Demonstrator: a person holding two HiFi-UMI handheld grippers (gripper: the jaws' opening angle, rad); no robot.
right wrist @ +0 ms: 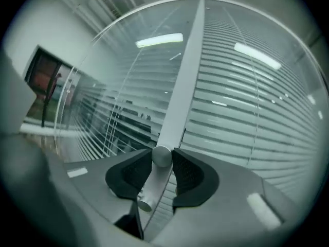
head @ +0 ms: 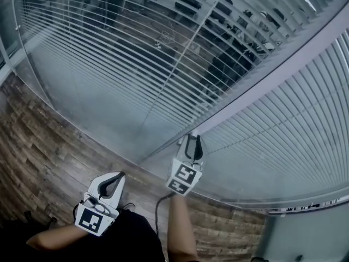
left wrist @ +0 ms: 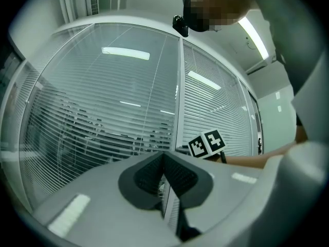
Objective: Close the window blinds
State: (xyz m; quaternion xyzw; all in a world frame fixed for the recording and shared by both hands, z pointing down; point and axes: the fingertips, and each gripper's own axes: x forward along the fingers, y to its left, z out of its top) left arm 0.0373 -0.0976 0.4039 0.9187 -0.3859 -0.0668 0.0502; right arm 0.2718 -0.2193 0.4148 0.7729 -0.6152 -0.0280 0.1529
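Two panes of white slatted window blinds fill the head view. Dark shows between the slats of the left blind (head: 125, 64), while the right blind (head: 283, 146) looks flat and pale. A grey mullion (head: 283, 75) runs between them. At its lower end my right gripper (head: 192, 137) is raised to a silver control knob (right wrist: 162, 156) on a short rod (right wrist: 148, 190). The right gripper (right wrist: 162, 157) is shut on that knob, with a pad against each side. My left gripper (head: 120, 176) hangs lower left, away from the blinds. In its own view the left gripper (left wrist: 164, 157) is shut and holds nothing.
A wood-patterned band (head: 43, 146) runs below the window. A cable (head: 158, 212) trails from the right gripper along the person's forearm (head: 180, 228). The right gripper's marker cube (left wrist: 207, 143) shows in the left gripper view. Thin lift cords (head: 188, 53) hang down the left blind.
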